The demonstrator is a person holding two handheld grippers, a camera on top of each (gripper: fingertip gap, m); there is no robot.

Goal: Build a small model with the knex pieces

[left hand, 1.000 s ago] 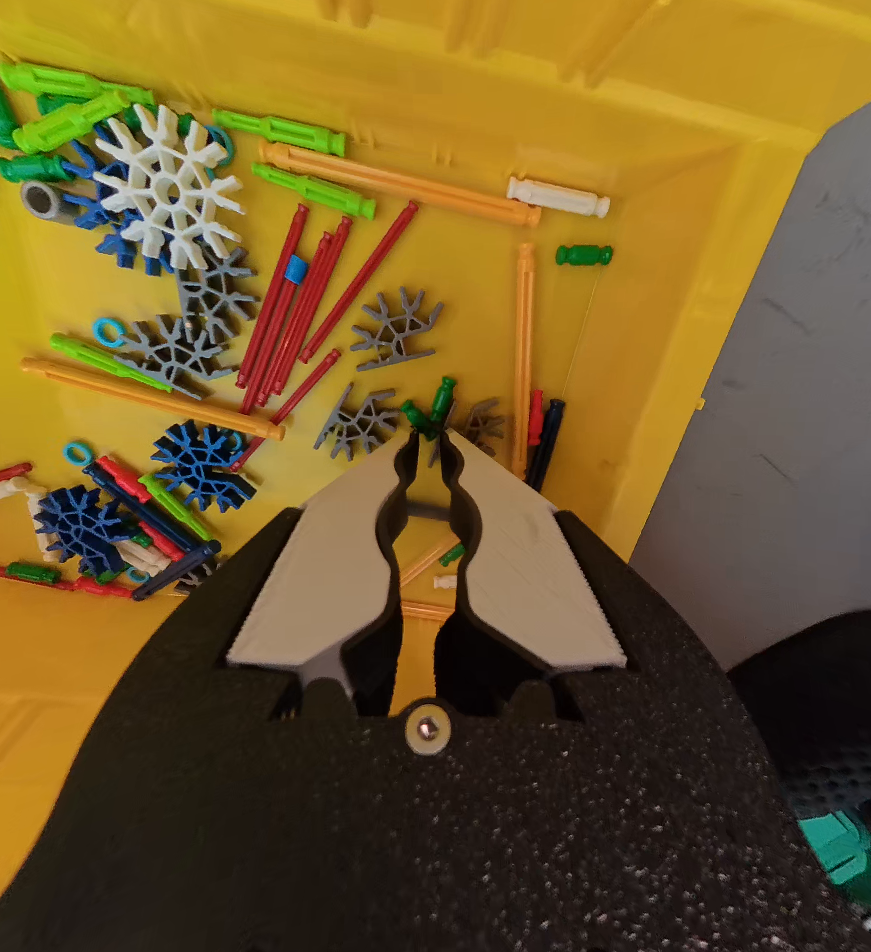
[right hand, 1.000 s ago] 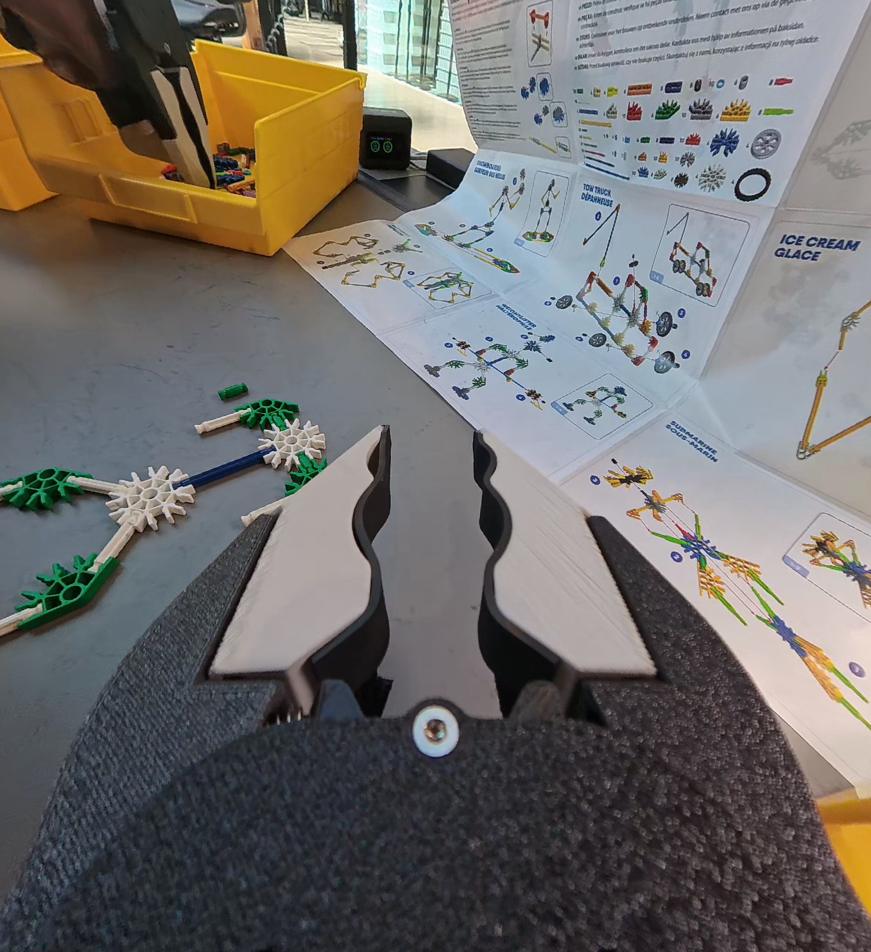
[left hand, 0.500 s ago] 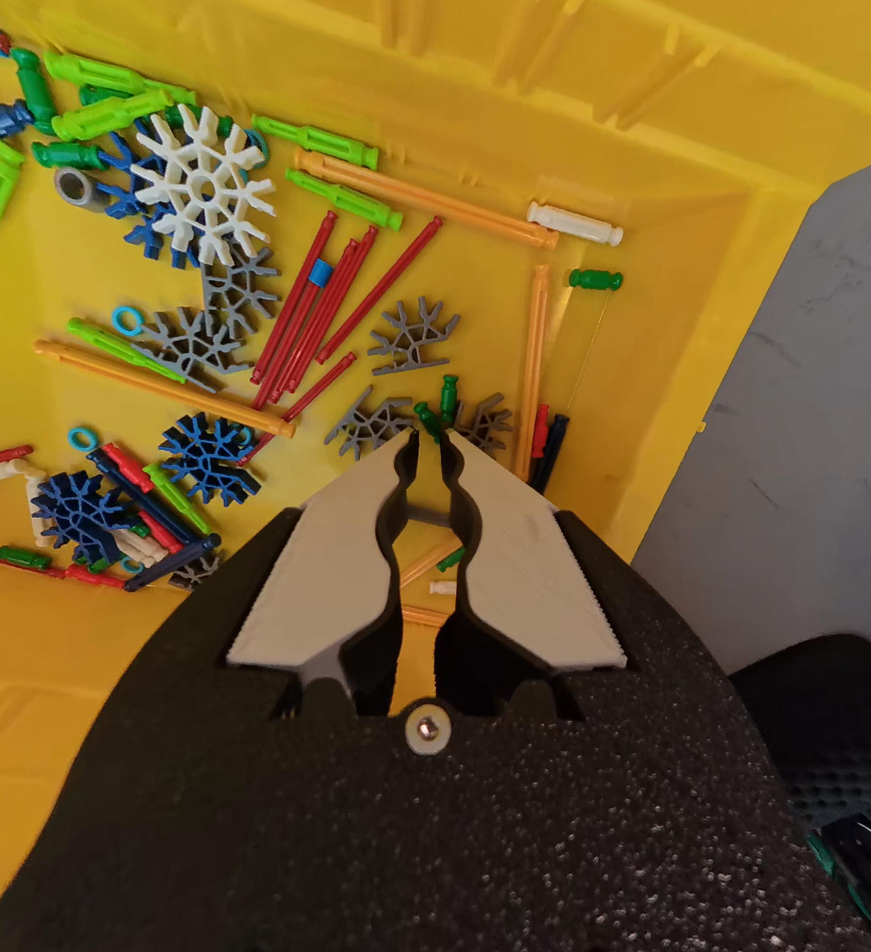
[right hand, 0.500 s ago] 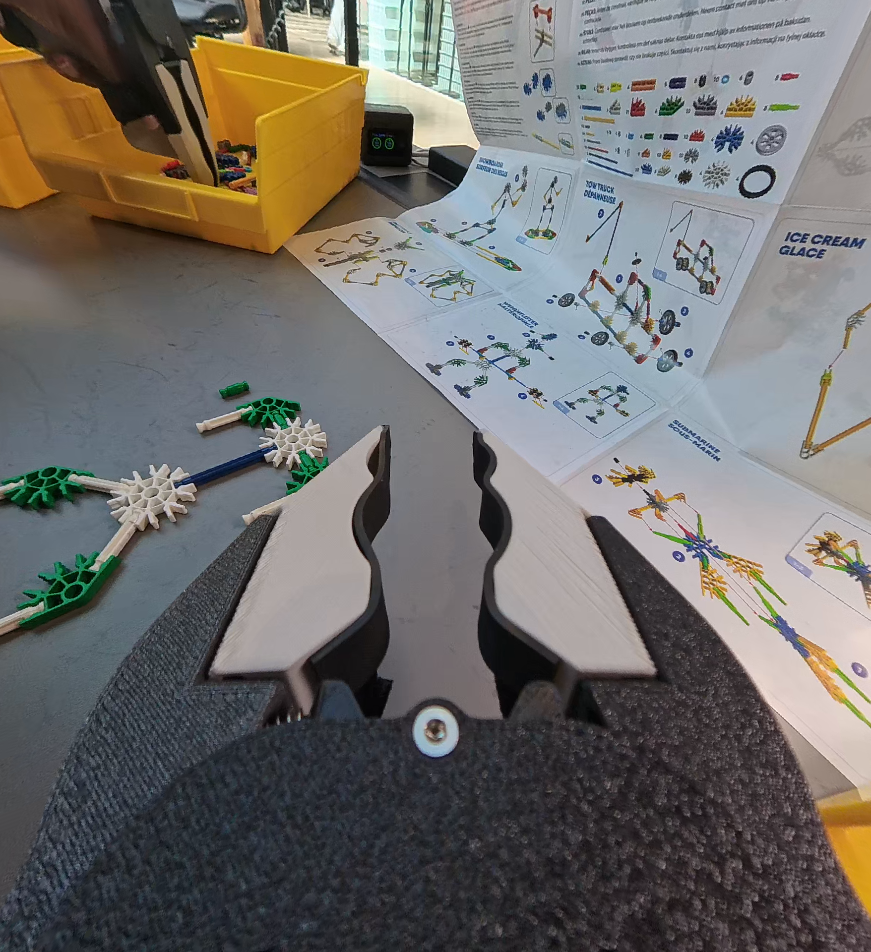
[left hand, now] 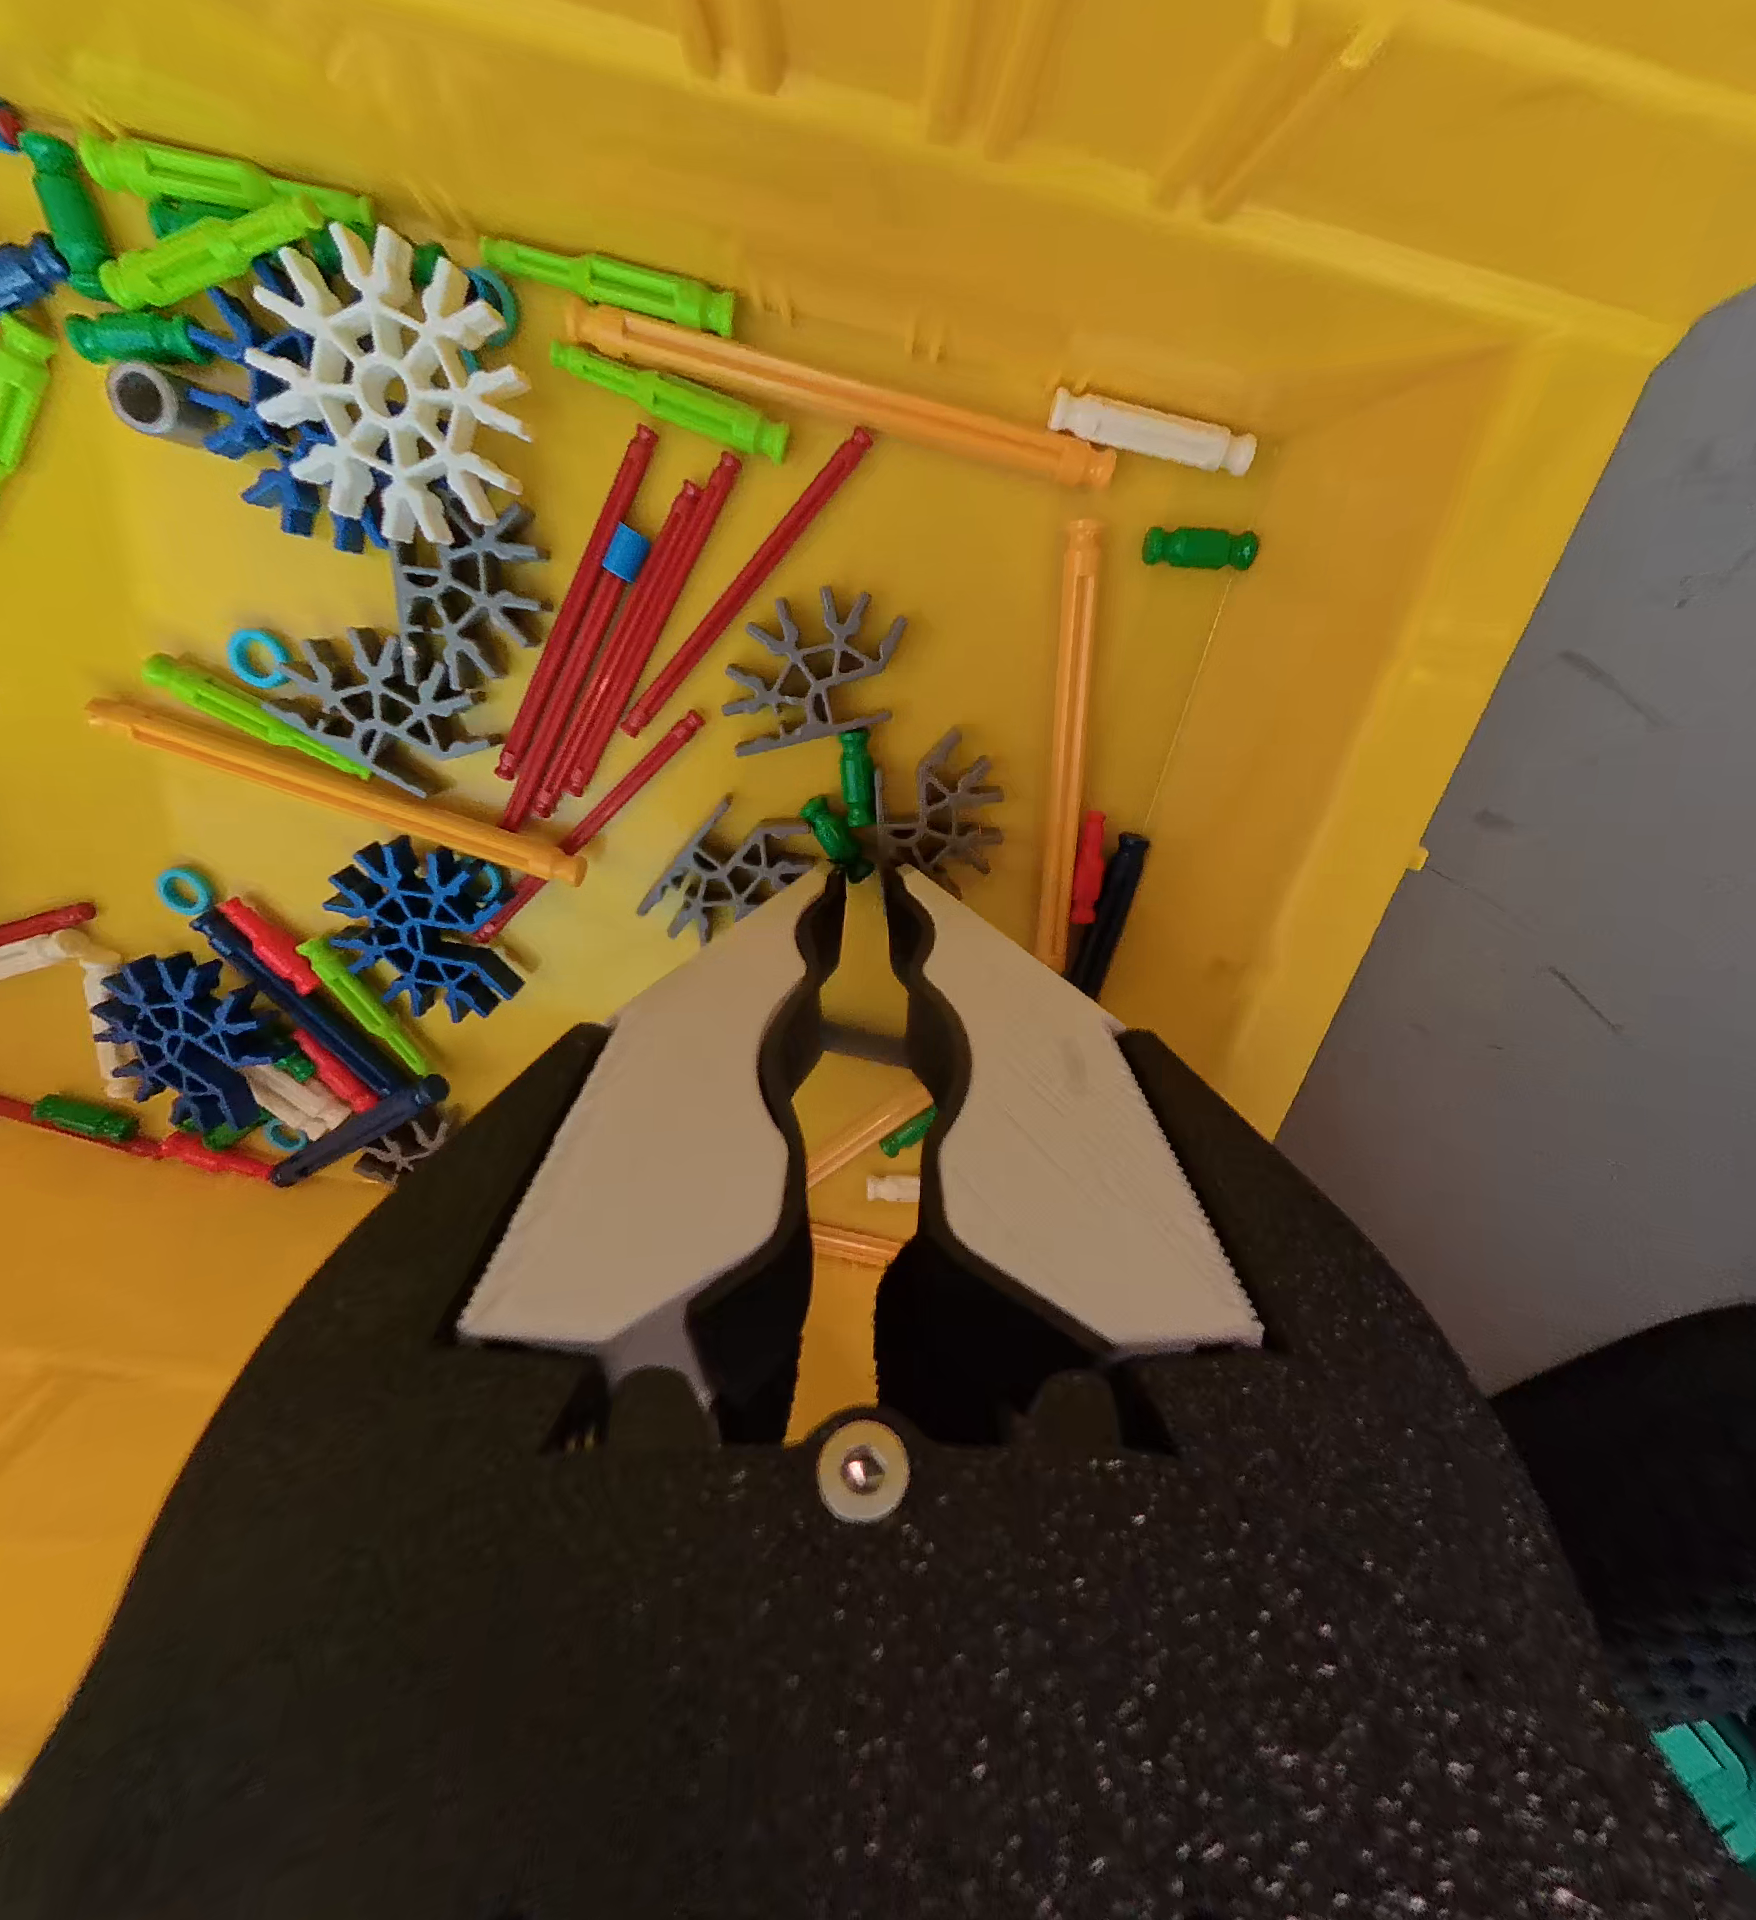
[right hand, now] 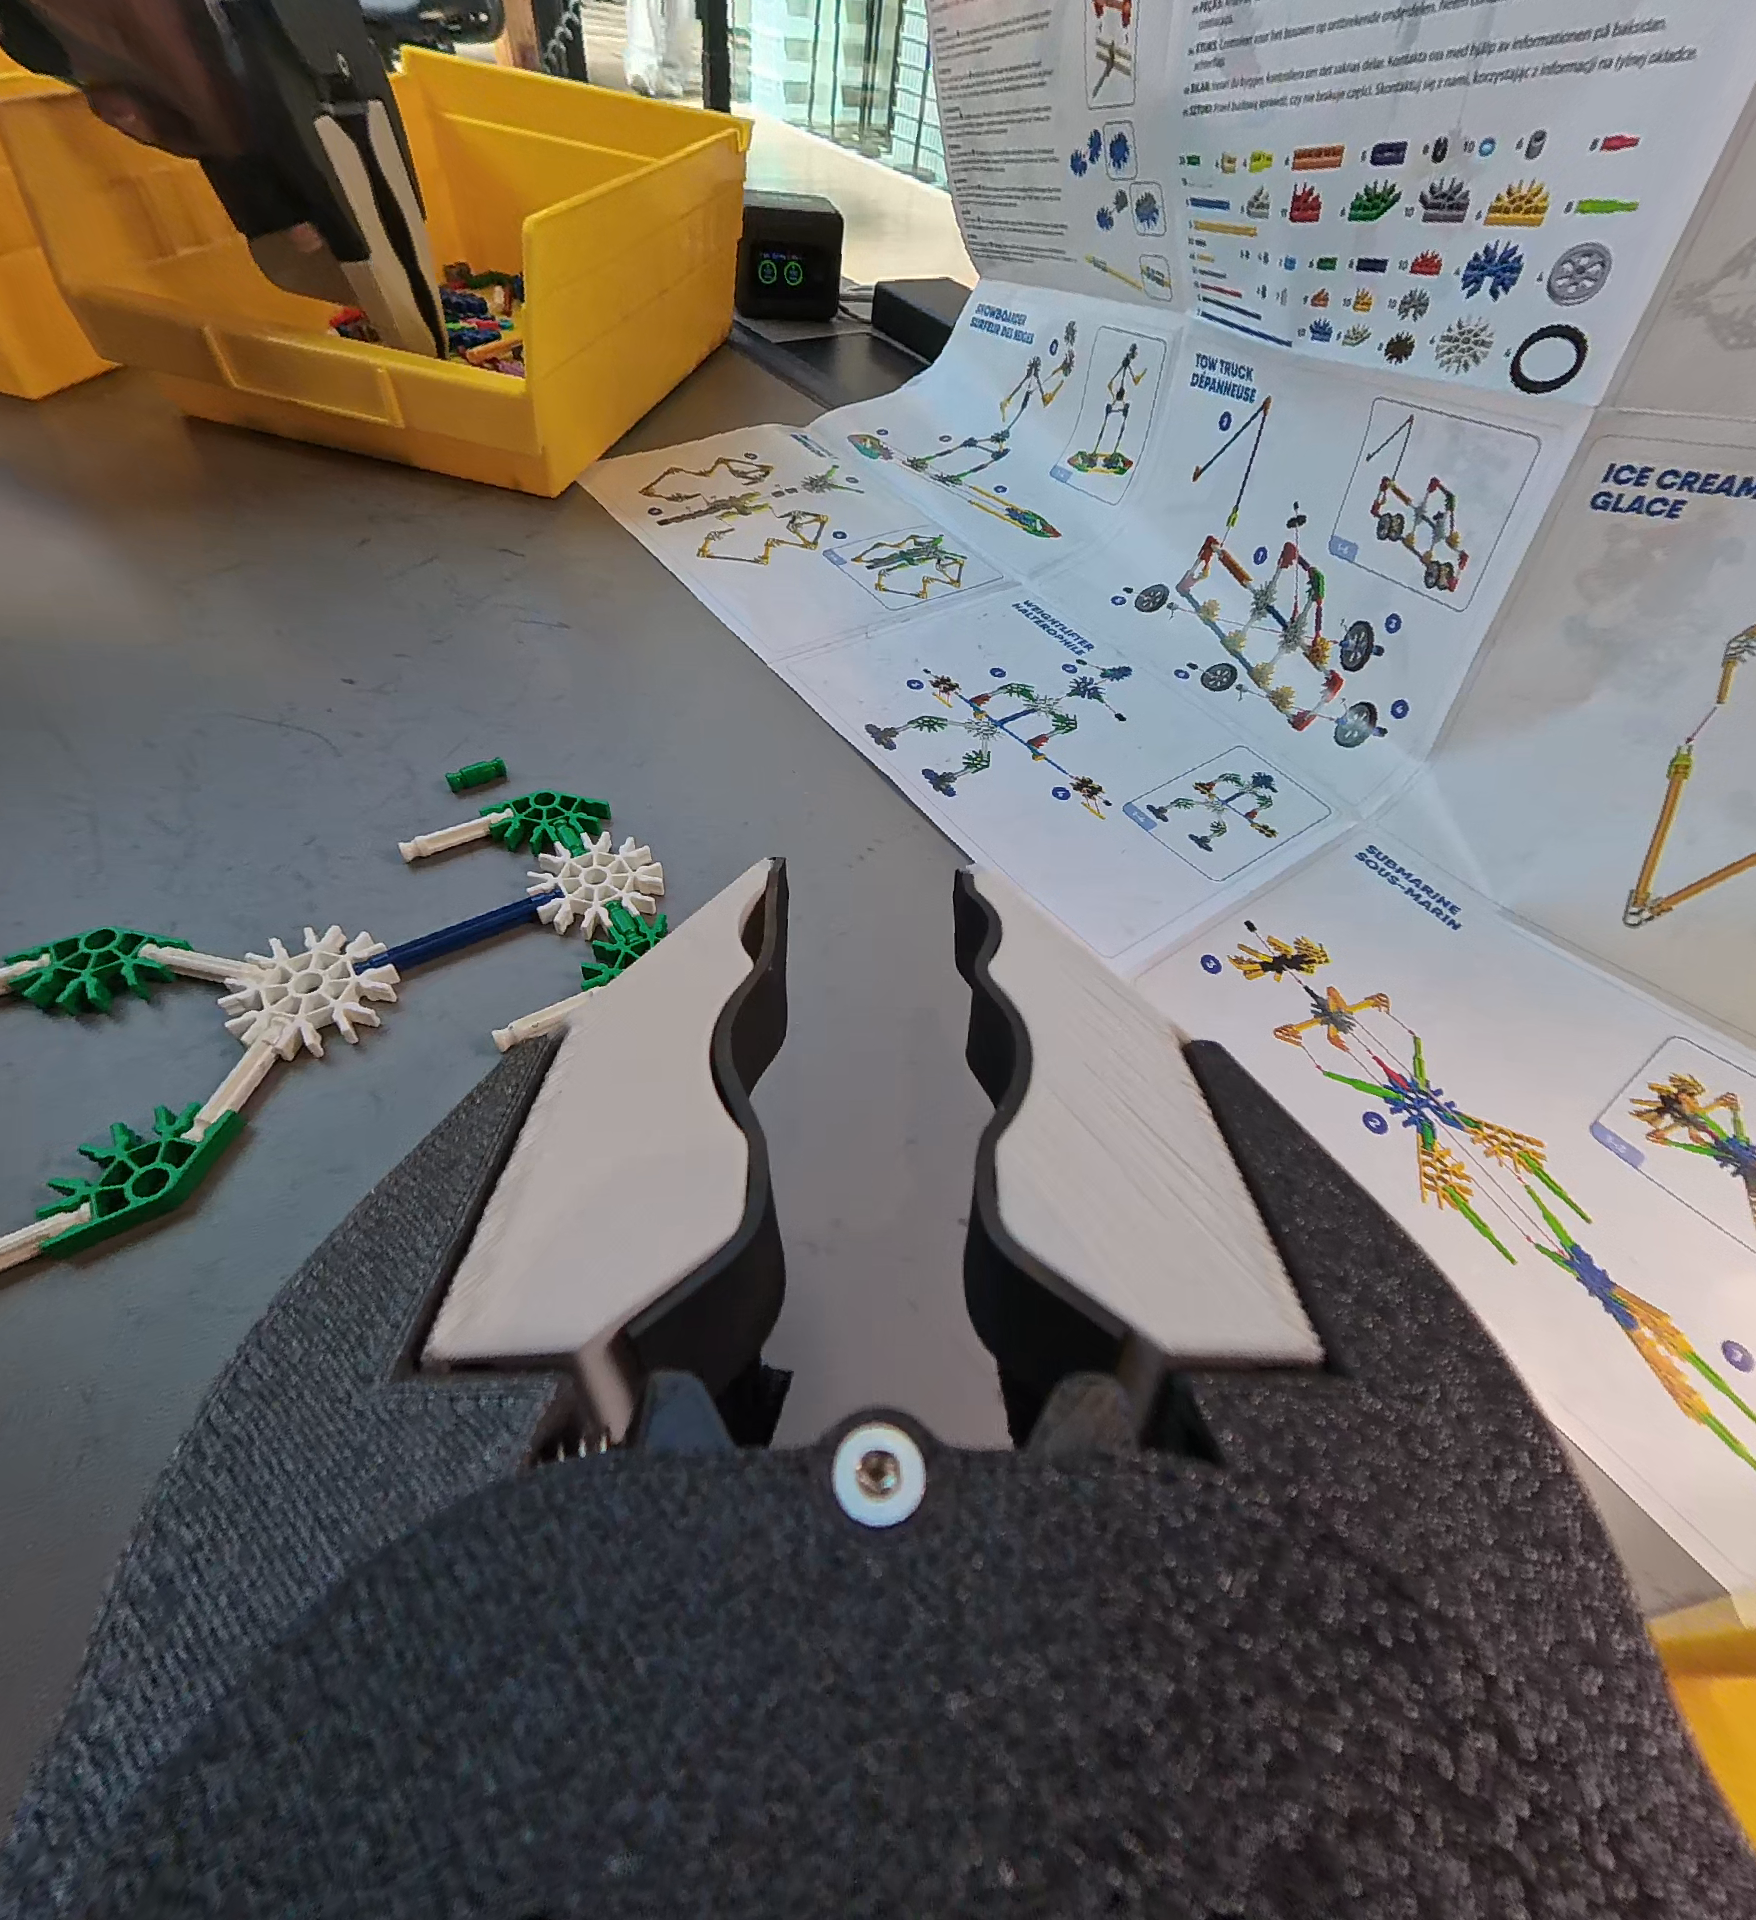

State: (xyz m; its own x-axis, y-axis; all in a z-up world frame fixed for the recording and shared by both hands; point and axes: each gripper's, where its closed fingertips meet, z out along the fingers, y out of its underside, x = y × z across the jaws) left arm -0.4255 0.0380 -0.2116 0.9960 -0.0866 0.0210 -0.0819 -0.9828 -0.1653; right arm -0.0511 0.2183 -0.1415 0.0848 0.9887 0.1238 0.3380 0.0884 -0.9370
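- left gripper [left hand: 858, 881] reaches down into the yellow bin [left hand: 1373, 727]; jaws narrowed to a slim gap, tips right at a short dark green rod [left hand: 827, 831]. cannot tell whether the tips actually pinch it.
- a second short dark green rod [left hand: 855, 774] lies just beyond, touching the first; a third [left hand: 1199, 548] sits alone near the bin's corner.
- grey fan connectors close to the tips: three, one left [left hand: 723, 873], one right [left hand: 941, 816], one farther ahead [left hand: 812, 675].
- also counted on the bin floor: one white snowflake connector [left hand: 391, 384], two blue snowflake connectors [left hand: 422, 925], a bundle of long red rods [left hand: 635, 623] (exact number unclear), one short white rod [left hand: 1149, 431].
- right gripper [right hand: 869, 883] hangs over the grey table [right hand: 230, 644], jaws well apart, nothing between them.
- just left of it, a flat assembly [right hand: 313, 987] on the table: two white snowflake connectors, four green connectors, one blue rod, several white rods.
- one loose short green rod [right hand: 476, 774] lies beside the assembly.
- one unfolded instruction sheet [right hand: 1269, 675] lies to the right, its far part standing upright.
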